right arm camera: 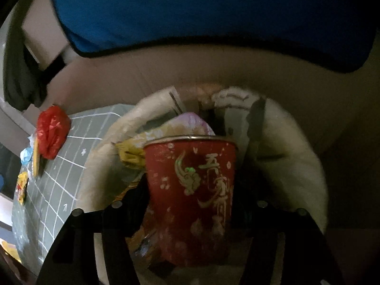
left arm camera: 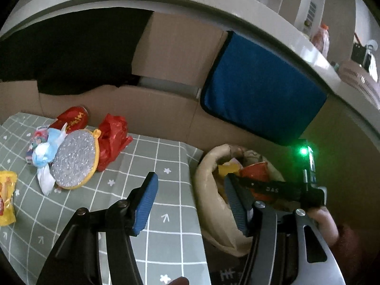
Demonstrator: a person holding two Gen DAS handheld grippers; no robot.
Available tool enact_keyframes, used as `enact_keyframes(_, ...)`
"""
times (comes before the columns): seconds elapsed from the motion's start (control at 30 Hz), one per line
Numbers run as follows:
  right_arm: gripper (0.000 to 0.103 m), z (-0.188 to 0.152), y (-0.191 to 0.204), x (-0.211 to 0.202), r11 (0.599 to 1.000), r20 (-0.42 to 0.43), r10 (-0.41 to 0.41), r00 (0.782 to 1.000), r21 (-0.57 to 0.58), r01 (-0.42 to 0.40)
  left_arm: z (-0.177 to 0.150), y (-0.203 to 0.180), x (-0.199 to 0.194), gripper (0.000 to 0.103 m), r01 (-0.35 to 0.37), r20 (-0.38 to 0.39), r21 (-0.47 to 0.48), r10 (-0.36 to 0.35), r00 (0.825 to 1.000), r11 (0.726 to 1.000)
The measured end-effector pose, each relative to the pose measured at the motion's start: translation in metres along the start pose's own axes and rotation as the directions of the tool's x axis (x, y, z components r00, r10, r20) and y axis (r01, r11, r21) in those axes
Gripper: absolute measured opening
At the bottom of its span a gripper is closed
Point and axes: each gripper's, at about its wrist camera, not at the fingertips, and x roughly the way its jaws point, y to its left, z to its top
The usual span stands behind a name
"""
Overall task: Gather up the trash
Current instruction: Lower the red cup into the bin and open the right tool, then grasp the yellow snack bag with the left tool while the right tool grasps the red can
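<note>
Trash crowds the far left of the desk (left arm camera: 166, 213): a crumpled red plastic bag (left arm camera: 111, 140), a glittery silver disc (left arm camera: 74, 159) with a yellow rim, a red can (left arm camera: 72, 118) on its side, pale blue wrappers (left arm camera: 45, 152) and a yellow packet (left arm camera: 7, 194) at the left edge. Checked grey-green cloth covers the desk; the near stretch is bare. The left tool (left arm camera: 190, 204) hangs over the desk's right edge, blue ribbed pads apart, nothing between them. Just right, below that edge, a beige trash bag (right arm camera: 296, 156) gapes, stuffed. The right tool (right arm camera: 190, 201) is clamped on a red paper cup (right arm camera: 192, 185) with gold lettering, over the bag's mouth. Cardboard and a blue cushion (left arm camera: 261, 90) wall off the far side.
</note>
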Motion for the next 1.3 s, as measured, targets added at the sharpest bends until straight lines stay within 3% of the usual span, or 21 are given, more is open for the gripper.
enact_keyframes(0.2,0.073,-0.004,0.010,-0.055,0.996,0.160,-0.055,0.986,-0.067,0.067,-0.007,0.007,-0.026,0.059,-0.026,0.067,0.002,0.026,0.997,1.000)
enact_keyframes(0.4,0.074,-0.005,0.029,-0.102,0.996,0.252,0.006,0.968,-0.085,0.016,-0.013,0.024,-0.056,0.060,-0.106,0.124,-0.001,0.105,0.987,0.994)
enact_keyframes(0.53,0.071,-0.008,0.059,-0.114,0.992,0.285,0.069,0.956,-0.124,-0.035,-0.018,0.055,-0.074,0.060,-0.121,0.131,-0.088,0.132,0.983,0.989)
enact_keyframes(0.6,0.065,-0.010,0.082,-0.118,0.984,0.295,0.103,0.950,-0.170,-0.054,-0.023,0.072,-0.084,0.060,-0.138,0.136,-0.141,0.158,0.978,0.980)
enact_keyframes(0.77,0.063,-0.018,0.139,-0.114,0.959,0.321,0.133,0.938,-0.279,-0.041,-0.037,0.126,-0.118,0.060,-0.214,0.169,-0.285,0.269,0.948,0.934)
enact_keyframes(0.9,0.063,-0.024,0.179,-0.104,0.935,0.308,0.194,0.931,-0.344,-0.082,-0.051,0.178,-0.138,0.060,-0.273,0.156,-0.399,0.358,0.921,0.876)
enact_keyframes(1.03,0.063,-0.032,0.204,-0.081,0.912,0.224,0.255,0.941,-0.380,-0.157,-0.063,0.222,-0.140,0.060,-0.306,0.099,-0.468,0.393,0.914,0.829)
enact_keyframes(1.3,0.059,-0.041,0.222,-0.051,0.898,0.164,0.270,0.949,-0.399,-0.187,-0.073,0.289,-0.103,0.059,-0.382,-0.050,-0.541,0.425,0.904,0.749)
